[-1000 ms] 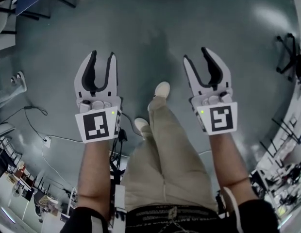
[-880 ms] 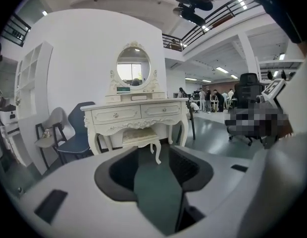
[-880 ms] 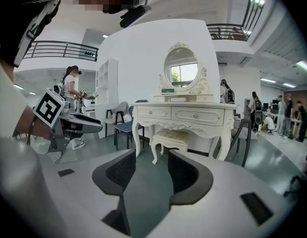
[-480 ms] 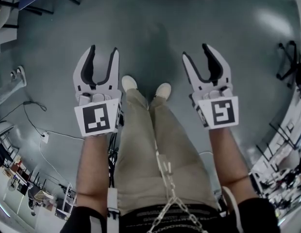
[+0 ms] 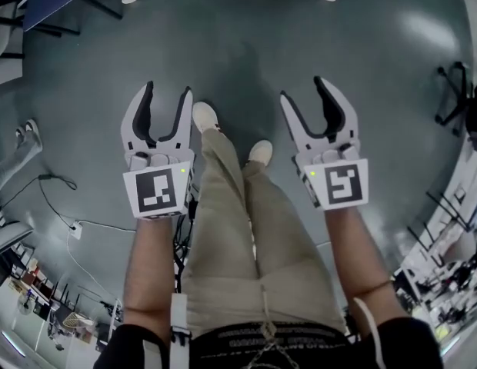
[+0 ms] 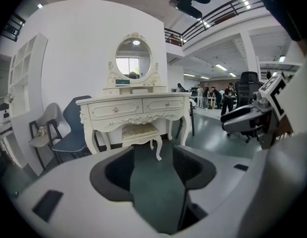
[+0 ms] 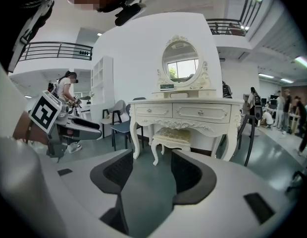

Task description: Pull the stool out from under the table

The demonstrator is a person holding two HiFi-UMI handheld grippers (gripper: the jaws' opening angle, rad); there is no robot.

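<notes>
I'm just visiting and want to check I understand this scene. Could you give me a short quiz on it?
1. Where is the stool? A) under the table B) on top of the table C) tipped over on the floor
2. True or false: the left gripper is holding the stool.
3. Fill in: an oval ____ stands on the table.
Key: 1 A. 2 false: its jaws are opening with nothing between them. 3 mirror.

Cream carved table [image 7: 193, 112] and stool [image 7: 172, 134]; dull teal floor [image 5: 246, 44]
</notes>
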